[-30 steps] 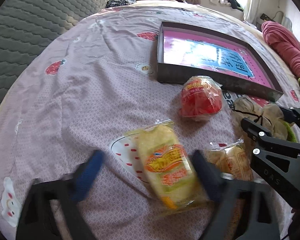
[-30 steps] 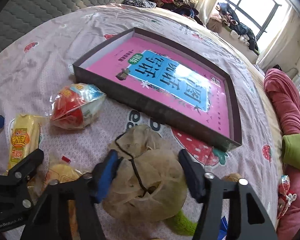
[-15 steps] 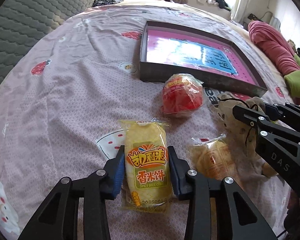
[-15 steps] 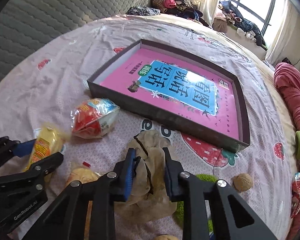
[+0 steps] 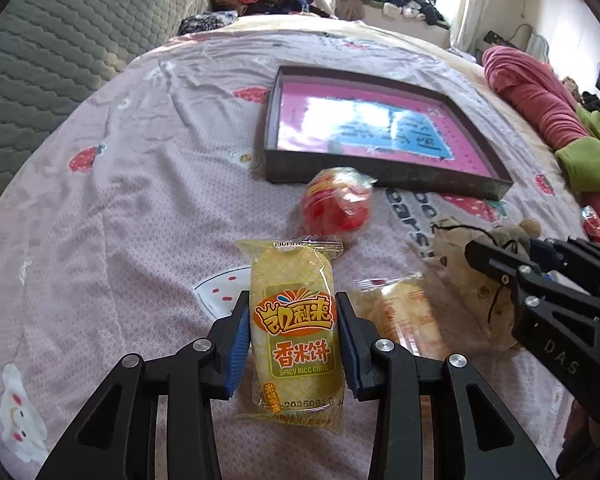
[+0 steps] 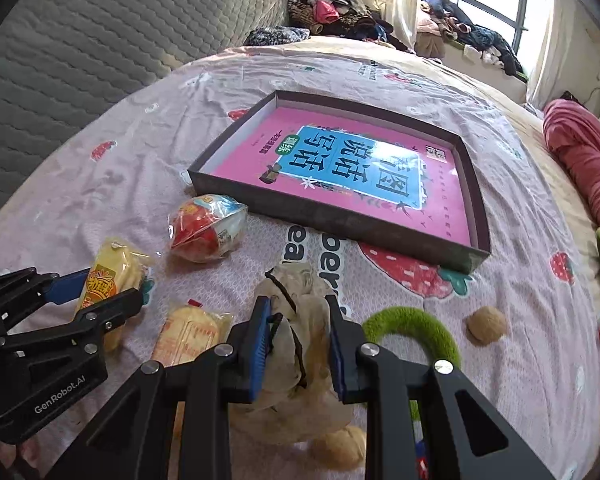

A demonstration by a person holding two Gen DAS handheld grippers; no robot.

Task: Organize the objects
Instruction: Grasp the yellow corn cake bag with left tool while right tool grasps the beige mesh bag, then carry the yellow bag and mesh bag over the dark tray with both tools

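Left wrist view: the yellow rice cake packet [image 5: 294,328] is a long clear wrapper with an orange crown label and the words "SPICY RICE CAKE". It is clamped between the blue pads of the left gripper [image 5: 294,340], above the pink bedsheet [image 5: 140,208]. Just beside it on the right lies a second rice cake packet [image 5: 404,316], flat on the sheet. A red snack bag [image 5: 336,204] lies near the dark wall of the shallow box [image 5: 380,178] — a pink book cover lines its bottom.

In the right wrist view, the right gripper [image 6: 298,344] is closed on the beige drawstring pouch [image 6: 296,320]. Near it lie a green ring [image 6: 416,320] and a walnut [image 6: 487,325].
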